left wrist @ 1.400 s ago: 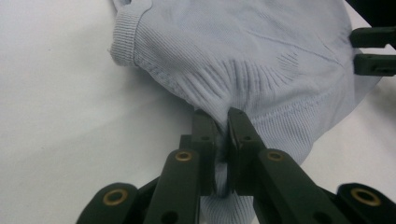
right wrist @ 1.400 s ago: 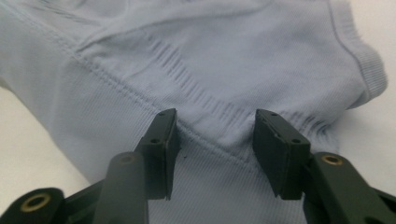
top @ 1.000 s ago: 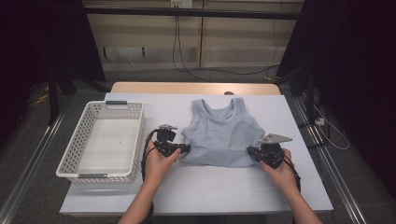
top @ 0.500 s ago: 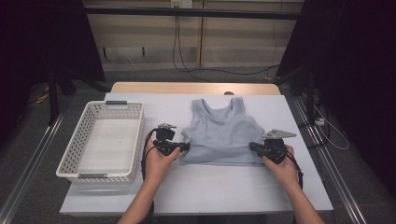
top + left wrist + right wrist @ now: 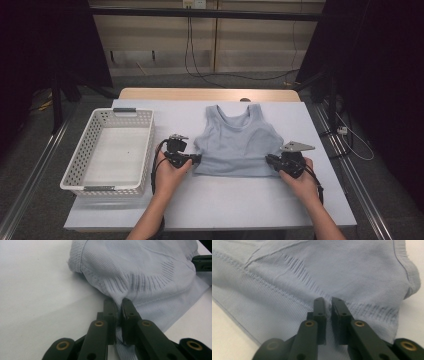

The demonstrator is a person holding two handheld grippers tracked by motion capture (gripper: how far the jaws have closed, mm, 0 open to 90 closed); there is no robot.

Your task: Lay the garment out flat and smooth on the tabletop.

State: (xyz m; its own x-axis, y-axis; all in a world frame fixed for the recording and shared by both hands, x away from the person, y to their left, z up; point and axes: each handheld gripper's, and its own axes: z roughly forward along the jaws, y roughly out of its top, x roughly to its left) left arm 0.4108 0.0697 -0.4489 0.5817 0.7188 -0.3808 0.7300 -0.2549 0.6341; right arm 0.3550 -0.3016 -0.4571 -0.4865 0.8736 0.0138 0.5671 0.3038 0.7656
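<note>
Top (image 5: 236, 145) lies flat on table (image 5: 210, 200), beside basket (image 5: 107, 150); soft, light, floppy knit, so I judge side edges best to grab; left gripper (image 5: 196, 159) pinches left side; right gripper (image 5: 269, 160) jaws just eased a bit, cloth between them, pads on cloth; gripper views show ribbed weave (image 5: 150, 282); high view shows whole shape.

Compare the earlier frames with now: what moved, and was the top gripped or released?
The right gripper slid outward to the light blue top's side edge, drawing the lower part flatter and wider; its jaws have just been opening a little, with fabric between them. The left gripper stays clamped on the opposite edge. The white basket and the table are unchanged.
</note>
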